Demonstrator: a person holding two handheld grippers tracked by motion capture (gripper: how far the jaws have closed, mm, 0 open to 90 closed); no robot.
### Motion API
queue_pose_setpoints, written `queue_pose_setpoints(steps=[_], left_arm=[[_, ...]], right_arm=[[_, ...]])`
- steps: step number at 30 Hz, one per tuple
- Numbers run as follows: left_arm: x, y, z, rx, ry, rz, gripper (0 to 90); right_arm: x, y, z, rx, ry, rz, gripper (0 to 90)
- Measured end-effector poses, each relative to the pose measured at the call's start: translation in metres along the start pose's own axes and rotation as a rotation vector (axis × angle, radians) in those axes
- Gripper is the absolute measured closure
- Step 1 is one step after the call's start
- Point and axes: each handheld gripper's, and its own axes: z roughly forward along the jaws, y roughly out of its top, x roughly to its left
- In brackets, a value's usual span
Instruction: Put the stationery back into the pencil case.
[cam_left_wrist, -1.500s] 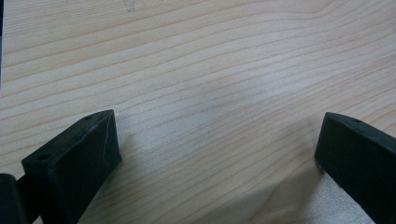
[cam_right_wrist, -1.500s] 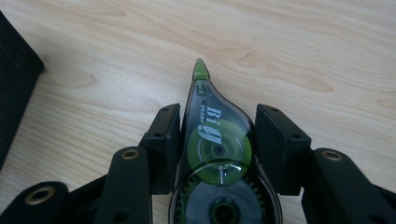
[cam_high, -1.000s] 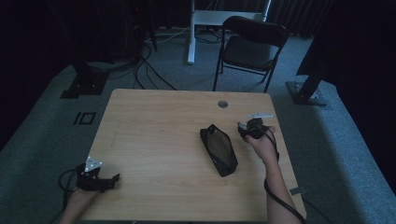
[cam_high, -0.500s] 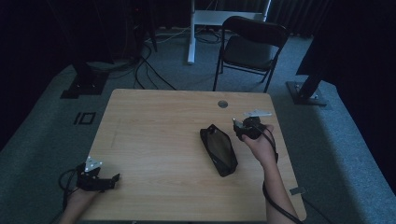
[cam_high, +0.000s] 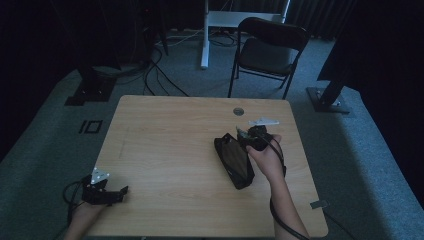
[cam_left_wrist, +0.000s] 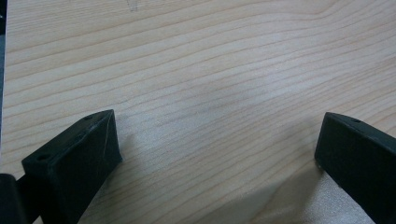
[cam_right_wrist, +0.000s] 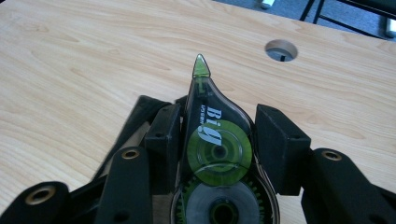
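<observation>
High view: the right gripper (cam_high: 248, 137) hangs over the top end of a black pouch (cam_high: 234, 161).

Left gripper view: the left gripper (cam_left_wrist: 217, 144) rests spread apart on the bare table (cam_left_wrist: 210, 60).

Right gripper view: the jaws clamp a correction tape dispenser (cam_right_wrist: 216, 154). It seems the packing step; next it must go into the pouch opening.

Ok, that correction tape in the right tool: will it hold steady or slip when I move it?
The correction tape is probably stiff and light: thin clear plastic shell, mostly hollow around its reels. Its smooth, tapered sides could let it slide forward between the right tool pads, so keep the grip firm but gentle; the casing may crack.
</observation>
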Motion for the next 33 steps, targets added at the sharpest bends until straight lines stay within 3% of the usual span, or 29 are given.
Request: queue_pose_setpoints(steps=[17, 33], left_arm=[[0.000, 0.000, 0.000, 0.000, 0.000, 0.000, 0.0], [0.000, 0.000, 0.000, 0.000, 0.000, 0.000, 0.0]], right_arm=[[0.029, -0.016, 0.021, 0.048, 0.026, 0.028, 51.6], [0.033, -0.031, 0.041, 0.133, -0.004, 0.054, 51.6]])
